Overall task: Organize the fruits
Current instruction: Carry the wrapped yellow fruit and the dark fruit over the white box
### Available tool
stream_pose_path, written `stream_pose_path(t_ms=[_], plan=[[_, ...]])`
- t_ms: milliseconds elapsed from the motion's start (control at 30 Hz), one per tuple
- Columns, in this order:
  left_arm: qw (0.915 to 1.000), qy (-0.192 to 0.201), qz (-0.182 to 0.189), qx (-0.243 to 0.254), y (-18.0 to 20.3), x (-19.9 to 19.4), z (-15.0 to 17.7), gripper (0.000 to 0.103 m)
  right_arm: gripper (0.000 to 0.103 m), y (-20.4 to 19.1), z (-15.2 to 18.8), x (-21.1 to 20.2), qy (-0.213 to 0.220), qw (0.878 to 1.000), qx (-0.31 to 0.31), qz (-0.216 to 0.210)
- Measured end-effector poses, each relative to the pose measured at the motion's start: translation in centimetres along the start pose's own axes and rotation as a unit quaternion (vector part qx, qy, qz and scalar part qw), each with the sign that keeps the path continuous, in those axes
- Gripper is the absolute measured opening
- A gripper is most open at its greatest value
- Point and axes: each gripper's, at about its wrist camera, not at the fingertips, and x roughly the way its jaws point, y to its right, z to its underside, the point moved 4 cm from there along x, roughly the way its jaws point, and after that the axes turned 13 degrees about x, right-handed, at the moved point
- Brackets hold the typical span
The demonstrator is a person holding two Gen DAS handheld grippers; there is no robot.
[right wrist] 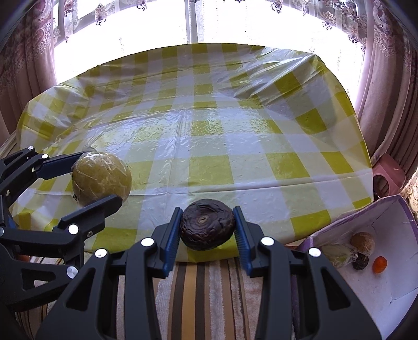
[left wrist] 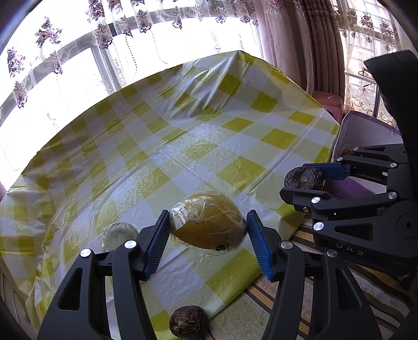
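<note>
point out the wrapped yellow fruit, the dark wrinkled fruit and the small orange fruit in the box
wrapped yellow fruit (left wrist: 209,222): left wrist view, middle of its wrapped skin
dark wrinkled fruit (right wrist: 207,224): right wrist view, its wrinkled front face
small orange fruit (right wrist: 379,264): right wrist view, its centre

Bright daylight floods through the window (right wrist: 193,23), hung with flowered lace curtains (left wrist: 104,34). A yellow-checked plastic cloth covers the table (right wrist: 209,136); a striped rug (right wrist: 209,295) lies below, beside a pink stool (right wrist: 389,177).

Two wrist fisheyes, angled down, close over checked table (left wrist: 162,136), both seeing it
</note>
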Motion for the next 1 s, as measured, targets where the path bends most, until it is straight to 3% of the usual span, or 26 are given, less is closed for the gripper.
stream_pose_path(t_ms=[1000], plan=[[0.9965,0.032,0.045,0.062,8.9,-1.2,-5.4,0.057,0.039,11.2,0.5,-4.6,0.012,0.998,0.052,0.044]])
